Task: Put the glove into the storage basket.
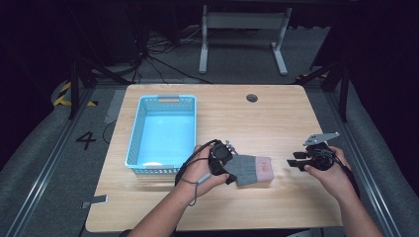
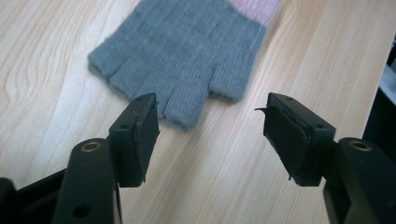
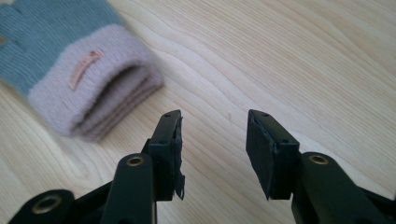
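Near the front edge of the table (image 1: pixel 276 113), roughly mid-width, lies a grey glove (image 1: pixel 247 170) w/ a pink cuff (image 1: pixel 265 168), flat on the wood, cuff end toward the right edge, finger end toward the left. It's a fingerless type: short stubs at the grey end, seen close in the left gripper view (image 2: pixel 180 56). Left gripper (image 1: pixel 228 174) sits just at the glove's finger end, held in the left hand (image 1: pixel 200 173); jaws stand apart, nothing clamped. In its own view the left gripper (image 2: pixel 212 126) has both pads clear of the fabric, the nearest stub lying just beyond the left-hand pad, bare wood between the two. Can't tell from the high view whether a jaw tip brushes the knit. Right gripper (image 1: pixel 295 159) is held in the right hand (image 1: pixel 328 168), off to the right of the cuff, apart from it, w/ a strip of bare table between. Its jaws also stand apart, empty; in the right gripper view (image 3: pixel 214 140) only wood grain shows between the pads, and the cuff (image 3: pixel 102 88) lies up and to the left, w/ a small tag (image 3: pixel 85 67) sewn on it; cuff opening faces this gripper. Glove looks a bit blurred in both gripper views. Blue basket (image 1: pixel 136 138) stands toward the left edge, long side running front to back, well apart from the glove, just left of the left hand. Small round grommet (image 1: pixel 252 98) sits near the back edge.
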{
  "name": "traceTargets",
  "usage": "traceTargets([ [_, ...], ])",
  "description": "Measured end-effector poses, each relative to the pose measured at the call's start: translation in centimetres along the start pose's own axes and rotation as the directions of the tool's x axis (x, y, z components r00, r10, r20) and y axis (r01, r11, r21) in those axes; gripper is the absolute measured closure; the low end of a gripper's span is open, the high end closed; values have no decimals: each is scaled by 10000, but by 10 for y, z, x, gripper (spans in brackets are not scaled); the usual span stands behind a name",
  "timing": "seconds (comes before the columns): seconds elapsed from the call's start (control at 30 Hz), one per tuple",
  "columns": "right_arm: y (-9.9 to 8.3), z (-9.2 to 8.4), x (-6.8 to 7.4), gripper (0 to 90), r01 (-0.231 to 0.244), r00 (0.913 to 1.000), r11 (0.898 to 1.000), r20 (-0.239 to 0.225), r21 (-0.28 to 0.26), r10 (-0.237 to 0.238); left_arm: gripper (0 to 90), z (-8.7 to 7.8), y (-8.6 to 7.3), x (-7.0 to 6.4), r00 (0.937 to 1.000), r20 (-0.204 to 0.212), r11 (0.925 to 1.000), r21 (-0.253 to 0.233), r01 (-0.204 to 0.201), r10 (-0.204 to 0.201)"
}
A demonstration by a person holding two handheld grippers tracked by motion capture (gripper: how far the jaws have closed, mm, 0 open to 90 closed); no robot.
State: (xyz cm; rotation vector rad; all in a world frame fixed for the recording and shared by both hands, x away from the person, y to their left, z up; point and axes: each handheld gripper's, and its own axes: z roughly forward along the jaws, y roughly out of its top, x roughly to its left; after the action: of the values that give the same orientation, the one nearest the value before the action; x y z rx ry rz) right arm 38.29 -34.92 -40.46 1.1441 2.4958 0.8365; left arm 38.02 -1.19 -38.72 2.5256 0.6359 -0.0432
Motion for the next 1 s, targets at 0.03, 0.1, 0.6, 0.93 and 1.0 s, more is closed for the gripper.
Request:
traceTargets([
  [0.03,-2,-1,-2,560,-30,10000,10000,43,31,30,359,0,1,0,10000,-10,10000,-48,28,-28],
  [0.1,-5,-3,-6,559,-87,9999,9999,122,75,86,346,-1,5,-1,10000,-73,10000,-62,-55,54],
  [0.6,-14,-10,-16,429,-416,9990,9990,142,-158,418,380,7,37,1,9988,-95,9970,-598,-486,481],
  [0.93,-17,-9,-9,220,266,9995,9985,-168,-481,-274,338,35,36,13,9991,90,9969,-674,-413,420],
  [1.0,-17,-9,-9,219,276,9993,9985,-238,-476,-288,326,42,36,14,9987,279,9966,-711,-411,432],
])
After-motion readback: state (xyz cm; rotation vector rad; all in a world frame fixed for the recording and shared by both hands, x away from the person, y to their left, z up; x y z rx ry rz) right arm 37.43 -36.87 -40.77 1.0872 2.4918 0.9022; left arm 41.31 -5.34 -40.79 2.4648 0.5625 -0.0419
